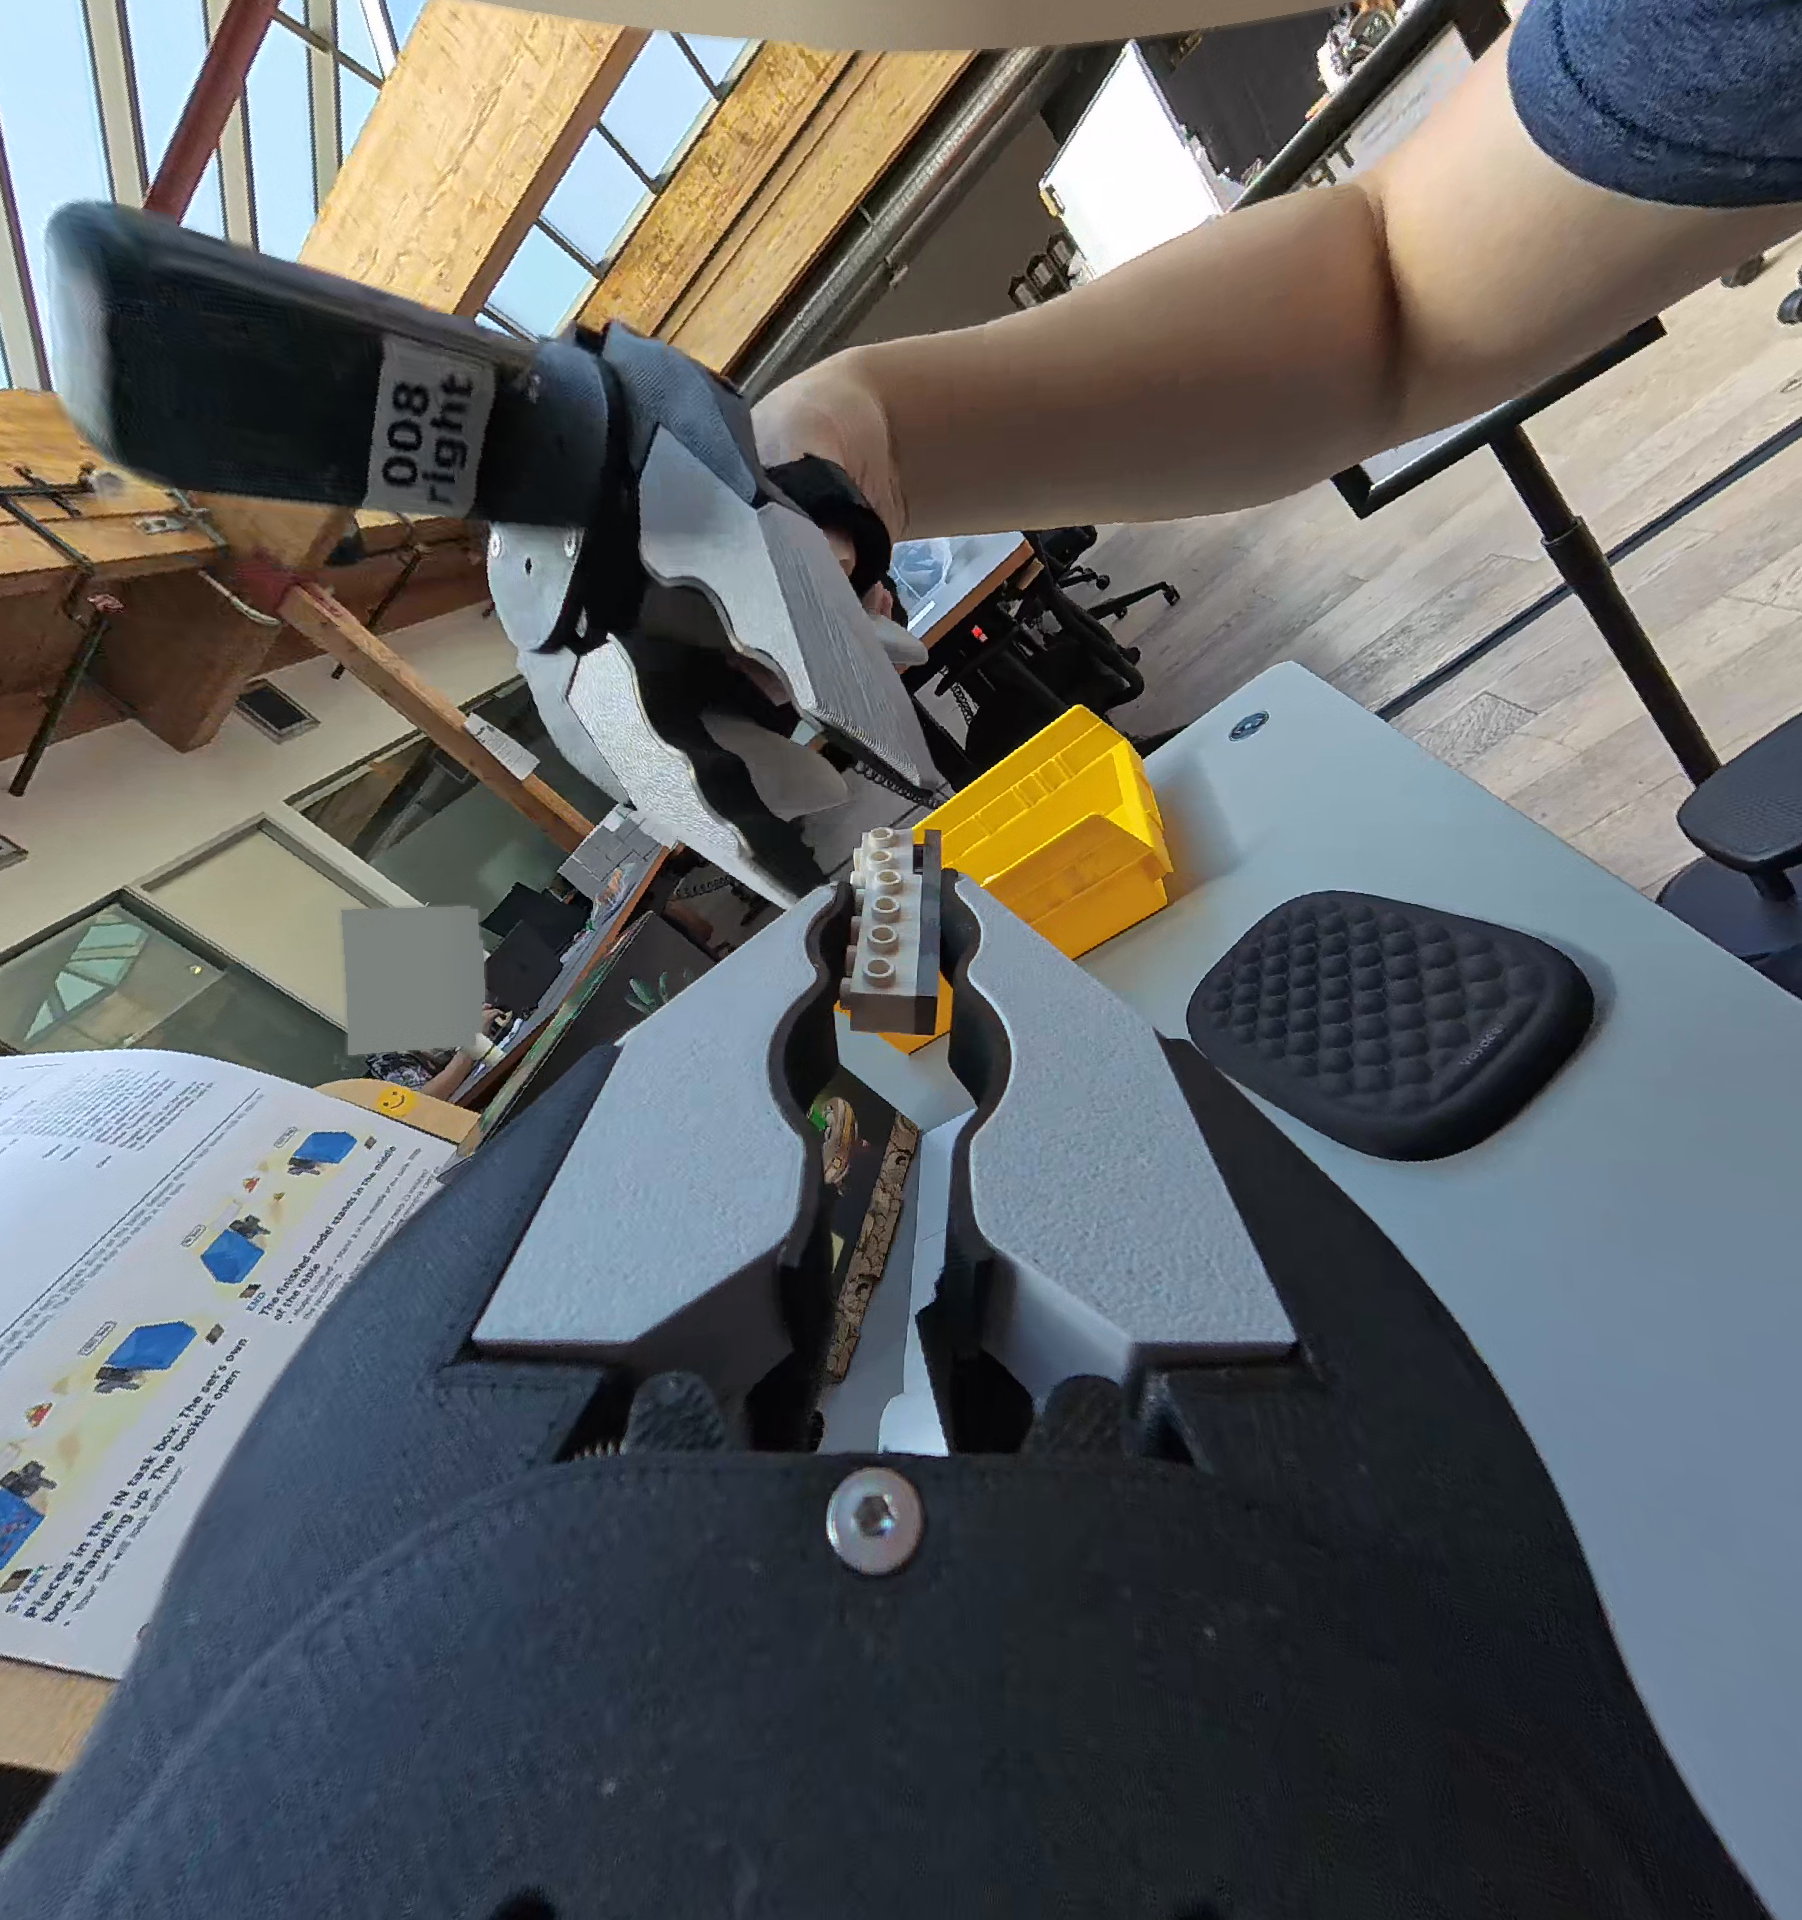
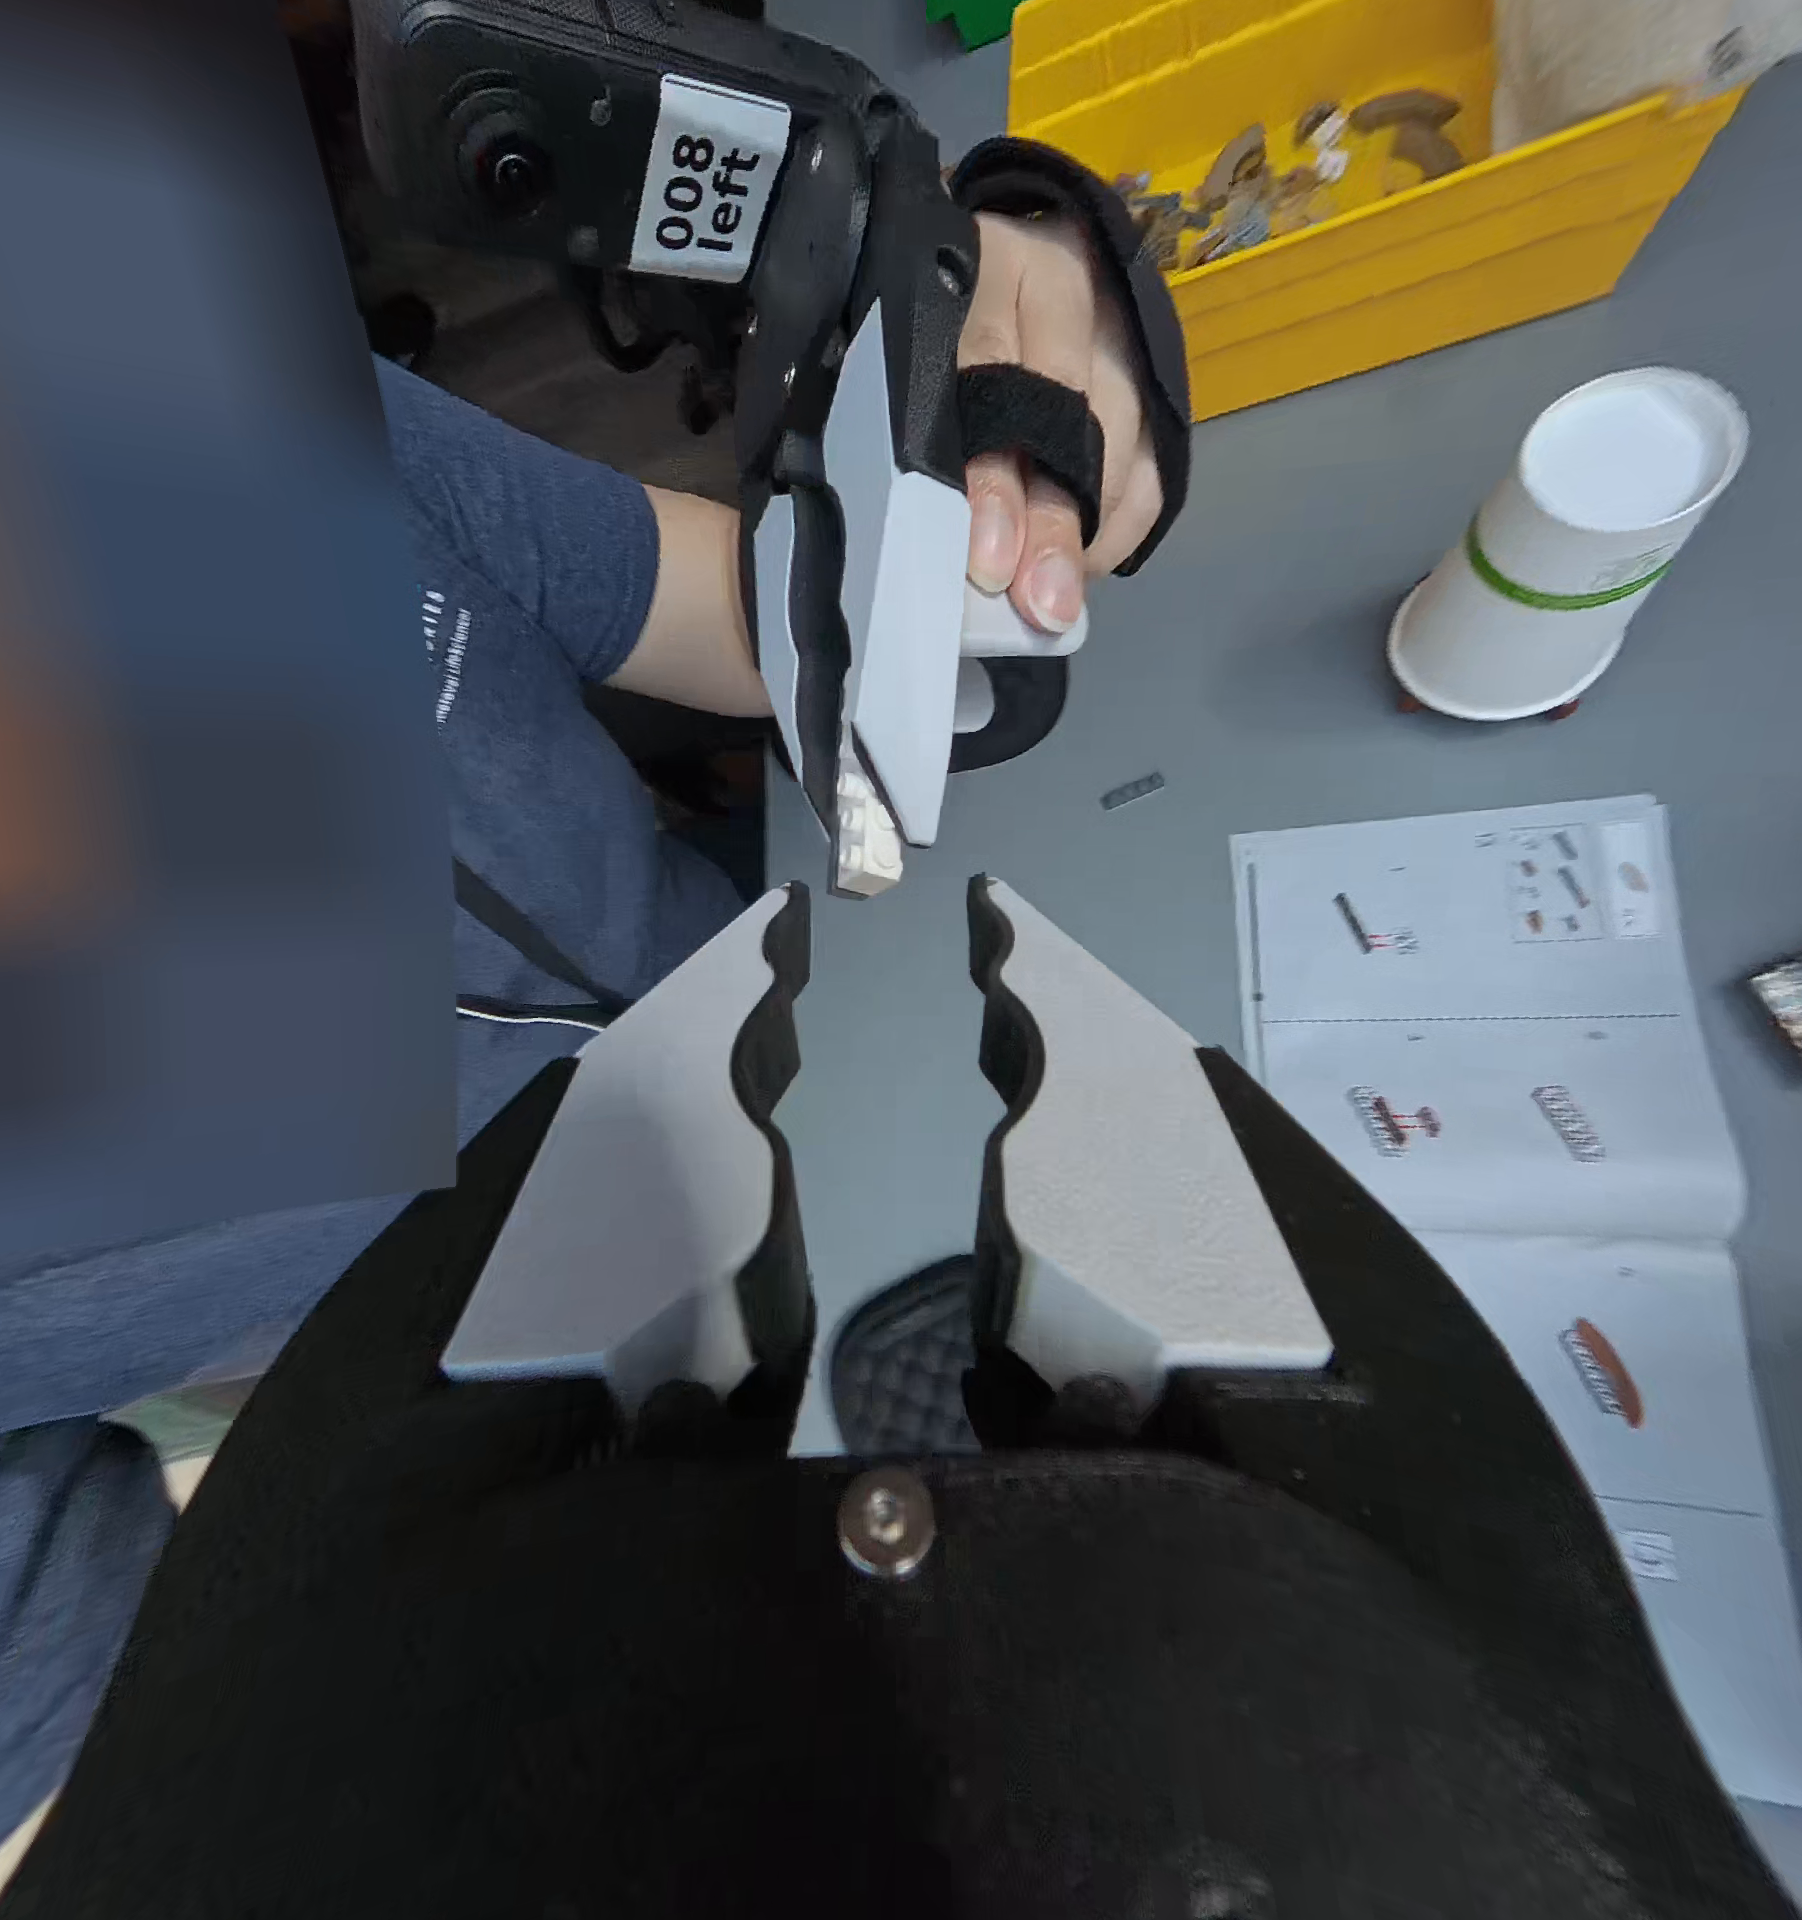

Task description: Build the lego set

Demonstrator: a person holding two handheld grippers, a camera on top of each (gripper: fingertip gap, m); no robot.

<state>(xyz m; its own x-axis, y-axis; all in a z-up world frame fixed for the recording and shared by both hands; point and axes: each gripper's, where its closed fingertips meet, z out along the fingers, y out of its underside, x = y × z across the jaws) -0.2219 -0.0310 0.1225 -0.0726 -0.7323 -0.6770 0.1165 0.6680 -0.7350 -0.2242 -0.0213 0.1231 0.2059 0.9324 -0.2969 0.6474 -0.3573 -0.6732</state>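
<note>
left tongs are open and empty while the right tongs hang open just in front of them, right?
Not quite. The left tongs are shut on a small lego assembly, a tan studded plate on a dark piece, as the left wrist view shows. The rest holds: the right tongs hang open and empty just in front of them.

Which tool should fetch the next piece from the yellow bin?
Right. The right tool is open and empty, while the left tool is shut on the lego stack. The yellow bin lies ahead of it.

A small cream and dark brown lego piece point(image 1: 895, 938) with one row of bumps is held up mid-frame, tilted.
</note>
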